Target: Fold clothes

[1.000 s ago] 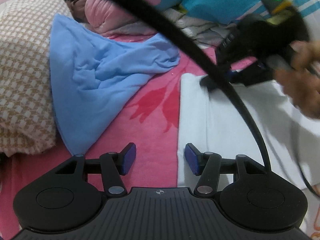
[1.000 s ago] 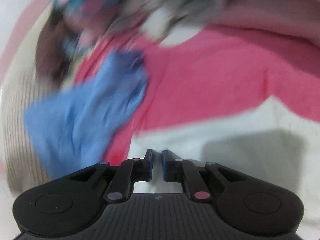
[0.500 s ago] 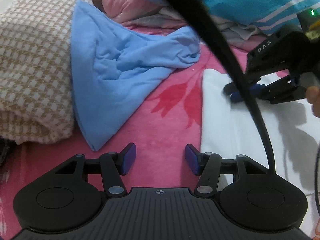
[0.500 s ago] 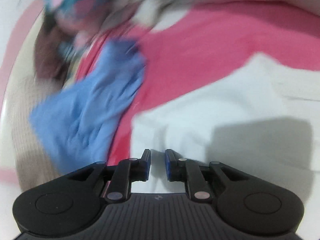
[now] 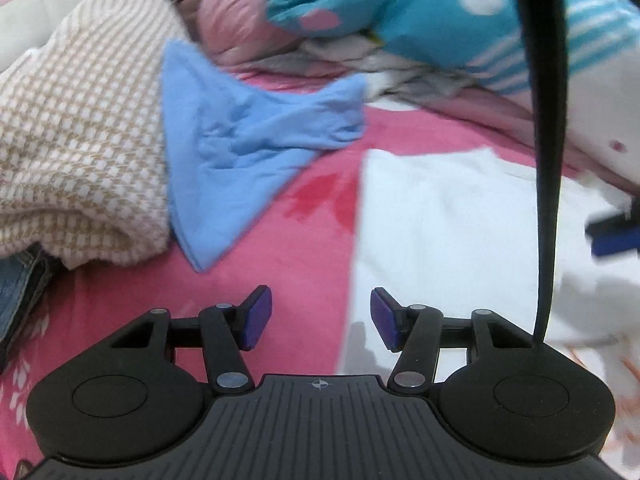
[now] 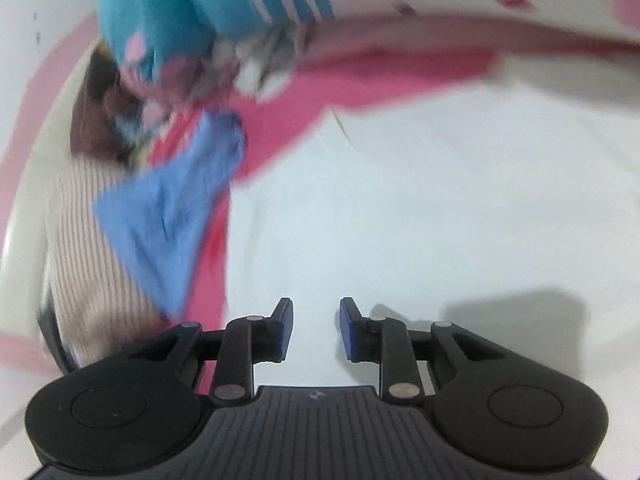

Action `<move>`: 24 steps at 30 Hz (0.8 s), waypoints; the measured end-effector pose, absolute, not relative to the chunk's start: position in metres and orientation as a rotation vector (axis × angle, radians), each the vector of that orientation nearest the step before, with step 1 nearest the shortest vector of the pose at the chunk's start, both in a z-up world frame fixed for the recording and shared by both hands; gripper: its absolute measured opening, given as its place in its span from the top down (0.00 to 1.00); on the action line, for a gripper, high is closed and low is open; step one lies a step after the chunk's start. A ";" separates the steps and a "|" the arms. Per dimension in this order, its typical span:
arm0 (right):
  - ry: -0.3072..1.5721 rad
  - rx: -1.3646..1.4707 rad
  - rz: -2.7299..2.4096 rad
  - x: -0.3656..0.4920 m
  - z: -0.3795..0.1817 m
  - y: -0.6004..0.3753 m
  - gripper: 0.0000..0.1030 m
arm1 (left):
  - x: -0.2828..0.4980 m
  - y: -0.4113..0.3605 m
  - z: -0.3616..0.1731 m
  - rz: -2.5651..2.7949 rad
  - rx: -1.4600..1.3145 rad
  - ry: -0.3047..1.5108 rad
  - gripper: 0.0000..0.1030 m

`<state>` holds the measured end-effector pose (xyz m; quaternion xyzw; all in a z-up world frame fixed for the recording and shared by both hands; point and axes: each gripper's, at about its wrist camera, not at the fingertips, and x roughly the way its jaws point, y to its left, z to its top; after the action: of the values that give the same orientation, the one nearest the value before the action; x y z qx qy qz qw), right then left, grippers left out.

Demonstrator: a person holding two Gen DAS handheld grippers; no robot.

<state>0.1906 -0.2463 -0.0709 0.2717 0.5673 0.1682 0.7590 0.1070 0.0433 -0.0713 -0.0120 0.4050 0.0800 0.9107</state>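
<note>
A white garment (image 5: 448,224) lies flat on the pink bedsheet (image 5: 280,264); in the right wrist view it (image 6: 420,208) fills the middle and right. My left gripper (image 5: 321,318) hovers over the garment's left edge, open, with nothing between its fingers. My right gripper (image 6: 316,330) hangs above the white cloth with its jaws opening and nothing between them. Its blue fingertips (image 5: 612,236) peek in at the right edge of the left wrist view. A crumpled light-blue garment (image 5: 248,148) lies to the left of the white one, also visible in the right wrist view (image 6: 176,204).
A beige checked knit (image 5: 76,152) is heaped at the left, with denim (image 5: 20,284) under it. A teal spotted and striped pillow (image 5: 420,16) and a pink bundle (image 5: 240,20) lie at the back. A black cable (image 5: 548,160) crosses the left wrist view.
My right gripper let its jaws spread and drew back to the right over the white garment, which now fills more of its view. My left gripper pulled back a little; more of the white cloth shows.
</note>
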 end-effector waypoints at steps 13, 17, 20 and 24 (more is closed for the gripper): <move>1.281 -0.070 0.090 0.027 -0.076 -0.248 0.59 | -0.001 -0.069 -0.105 -0.032 -0.065 1.074 0.42; 1.280 -0.054 0.041 0.018 -0.090 -0.257 0.43 | -0.009 -0.073 -0.120 -0.011 -0.097 1.066 0.27; 1.287 -0.045 0.036 0.019 -0.096 -0.256 0.30 | -0.007 -0.073 -0.124 -0.033 -0.137 1.075 0.06; 1.314 -0.056 0.032 0.021 -0.105 -0.252 0.00 | -0.004 -0.080 -0.128 -0.039 -0.110 1.091 0.00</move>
<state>0.0211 -0.2520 -0.1049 -0.0258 0.6105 0.0147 0.7915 -0.0037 -0.0805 -0.1281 -0.0524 0.5185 -0.0186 0.8532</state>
